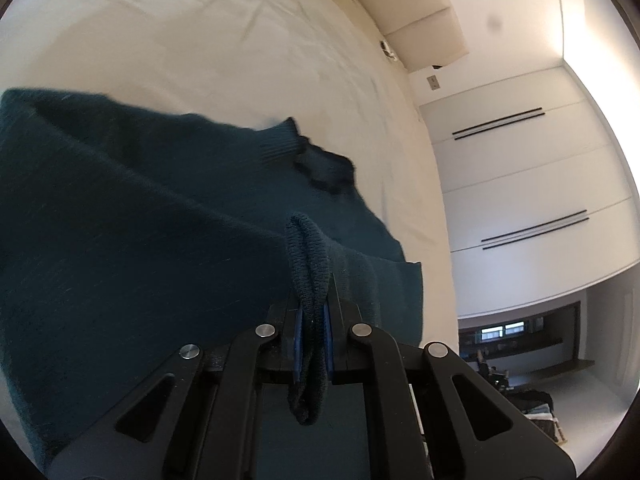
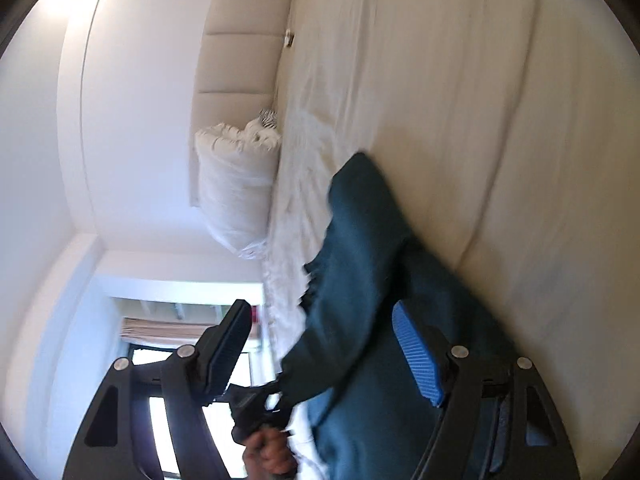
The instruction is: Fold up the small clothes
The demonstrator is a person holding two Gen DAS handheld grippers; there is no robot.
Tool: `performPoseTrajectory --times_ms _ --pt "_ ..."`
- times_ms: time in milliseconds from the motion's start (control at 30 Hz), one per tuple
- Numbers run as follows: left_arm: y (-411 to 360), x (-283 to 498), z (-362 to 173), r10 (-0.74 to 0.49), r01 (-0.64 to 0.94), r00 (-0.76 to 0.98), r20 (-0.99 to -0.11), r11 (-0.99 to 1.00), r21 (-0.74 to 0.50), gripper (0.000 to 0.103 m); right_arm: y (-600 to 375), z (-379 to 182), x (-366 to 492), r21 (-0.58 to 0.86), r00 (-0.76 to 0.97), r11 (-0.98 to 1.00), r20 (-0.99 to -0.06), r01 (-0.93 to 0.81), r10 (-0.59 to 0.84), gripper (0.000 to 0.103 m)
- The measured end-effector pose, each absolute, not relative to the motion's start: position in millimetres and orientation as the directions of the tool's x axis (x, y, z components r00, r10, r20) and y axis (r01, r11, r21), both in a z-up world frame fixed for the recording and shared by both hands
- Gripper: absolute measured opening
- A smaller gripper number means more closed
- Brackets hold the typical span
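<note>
1. One dark teal knit sweater (image 1: 132,216) lies on the bed (image 1: 224,52), one ribbed edge lifted.
2. Left gripper (image 1: 311,320): jaws clamped on that ribbed edge.
3. Right gripper (image 2: 332,344): jaws apart, nothing between the pads.
4. One white pillow (image 2: 236,192), padded headboard (image 2: 240,48), white wardrobe doors (image 1: 520,184).

Blur smears the sweater (image 2: 360,248) across the right wrist view, its edges soft against the bed (image 2: 500,120). Bottom edge cuts off a hand (image 2: 268,456) below its grip. In the left view the sweater (image 1: 120,220) runs off the left edge, its hem (image 1: 308,280) vanishing between the left tool's (image 1: 311,344) pads. The clutter (image 1: 536,404) far right is too small to tell.
</note>
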State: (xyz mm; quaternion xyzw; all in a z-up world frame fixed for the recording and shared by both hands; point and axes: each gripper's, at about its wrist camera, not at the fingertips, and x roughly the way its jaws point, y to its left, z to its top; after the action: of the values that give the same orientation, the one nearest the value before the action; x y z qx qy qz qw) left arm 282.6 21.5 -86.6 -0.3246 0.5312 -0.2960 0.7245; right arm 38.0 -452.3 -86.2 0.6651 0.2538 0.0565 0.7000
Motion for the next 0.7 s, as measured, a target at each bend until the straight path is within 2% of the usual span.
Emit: performPoseTrajectory --times_ms 133,267,333,700 --pt "31 279 -94 -0.748 0.076 0.279 -0.602 0.642 -0.763 0.007 -430 -92 68 0.952 0.819 0.102 -0.301 0.289 0.489 0.076" --pt "38 281 -96 -0.731 0.072 0.301 -0.612 0.657 -0.750 0.006 -424 -109 88 0.934 0.798 0.094 -0.344 0.344 0.496 0.076" --pt "48 280 -96 -0.728 0.069 0.309 -0.612 0.659 -0.749 0.007 -423 -116 90 0.938 0.800 0.053 -0.321 0.343 0.507 0.076" --pt "67 276 -118 -0.706 0.015 0.322 -0.630 0.670 -0.743 0.007 -437 -128 95 0.942 0.841 0.060 -0.322 0.330 0.435 0.075"
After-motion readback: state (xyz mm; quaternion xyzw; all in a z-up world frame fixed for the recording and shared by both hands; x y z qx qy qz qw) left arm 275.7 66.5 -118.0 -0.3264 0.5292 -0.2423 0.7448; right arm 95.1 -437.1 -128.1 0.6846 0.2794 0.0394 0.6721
